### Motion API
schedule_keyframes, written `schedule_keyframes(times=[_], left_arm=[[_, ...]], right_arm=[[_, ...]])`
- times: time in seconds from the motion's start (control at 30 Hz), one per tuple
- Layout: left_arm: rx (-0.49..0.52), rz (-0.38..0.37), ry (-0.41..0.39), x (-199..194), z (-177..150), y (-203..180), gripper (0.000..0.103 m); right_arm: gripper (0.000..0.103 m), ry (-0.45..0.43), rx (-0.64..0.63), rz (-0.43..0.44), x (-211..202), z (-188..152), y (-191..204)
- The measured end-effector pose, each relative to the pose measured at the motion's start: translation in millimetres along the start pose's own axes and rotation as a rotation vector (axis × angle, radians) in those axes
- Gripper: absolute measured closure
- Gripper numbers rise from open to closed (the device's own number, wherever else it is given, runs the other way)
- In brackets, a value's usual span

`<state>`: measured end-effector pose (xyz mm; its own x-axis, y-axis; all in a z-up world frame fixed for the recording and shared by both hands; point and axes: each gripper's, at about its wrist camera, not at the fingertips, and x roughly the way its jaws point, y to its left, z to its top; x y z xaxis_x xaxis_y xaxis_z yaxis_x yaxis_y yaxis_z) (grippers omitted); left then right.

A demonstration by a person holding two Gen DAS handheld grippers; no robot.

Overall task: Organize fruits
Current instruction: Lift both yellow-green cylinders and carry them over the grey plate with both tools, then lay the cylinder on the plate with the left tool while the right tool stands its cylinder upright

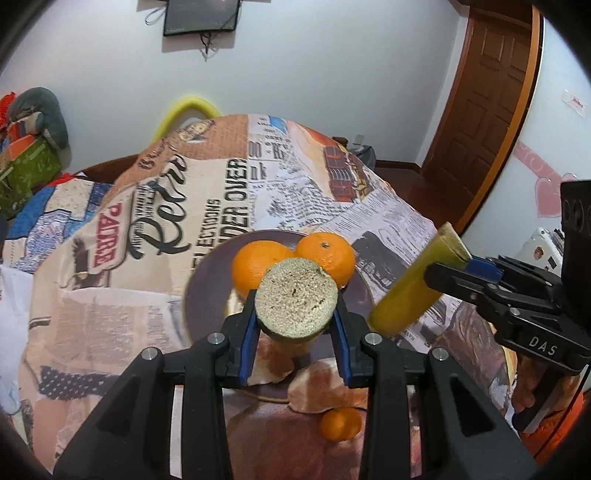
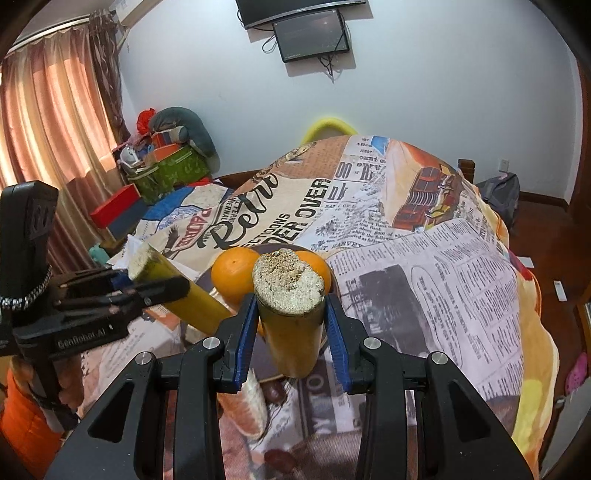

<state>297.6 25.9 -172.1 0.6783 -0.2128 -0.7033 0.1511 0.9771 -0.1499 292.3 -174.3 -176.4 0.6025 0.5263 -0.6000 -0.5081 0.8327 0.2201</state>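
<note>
Fruits: left gripper [image 1: 295,325] and right gripper [image 2: 291,325] each clamp a yellow-green cut stalk piece over the dark round plate [image 1: 207,295] holding two oranges [image 1: 325,254]. I'd lower both onto the plate's bare near rim.

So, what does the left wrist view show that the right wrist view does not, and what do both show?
Only the left wrist view shows a small orange lying on the patterned cloth nearer the camera than the plate, a brown door and pink heart stickers.

Only the right wrist view shows pink curtains, a red box and a grey backpack.

Both show each tool shut on a yellow stalk piece, left tool, right tool, two oranges on the plate, and a wall screen.
</note>
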Motion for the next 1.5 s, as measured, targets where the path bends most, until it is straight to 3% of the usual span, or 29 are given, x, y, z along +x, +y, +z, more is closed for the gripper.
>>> schedule_keyframes(times=[0.43,0.63,1.2,1.3,1.5], left_arm=[[-0.088,-0.085,0.048,32,3,15,0.067],[-0.106,0.014,0.019,29,5,28,0.061],[-0.130,0.051,0.078,52,-4,45,0.037],[-0.118,0.084,0.095,55,-6,44,0.025],[-0.048,0.109,0.102,52,-11,31,0.024]], right_arm=[[0.070,0.029,-0.076,-0.033,28,10,4],[0.070,0.039,-0.105,-0.018,40,13,13],[0.070,0.091,-0.128,0.012,69,16,16],[0.069,0.095,-0.126,0.009,70,15,14],[0.068,0.111,-0.123,0.002,70,15,11]])
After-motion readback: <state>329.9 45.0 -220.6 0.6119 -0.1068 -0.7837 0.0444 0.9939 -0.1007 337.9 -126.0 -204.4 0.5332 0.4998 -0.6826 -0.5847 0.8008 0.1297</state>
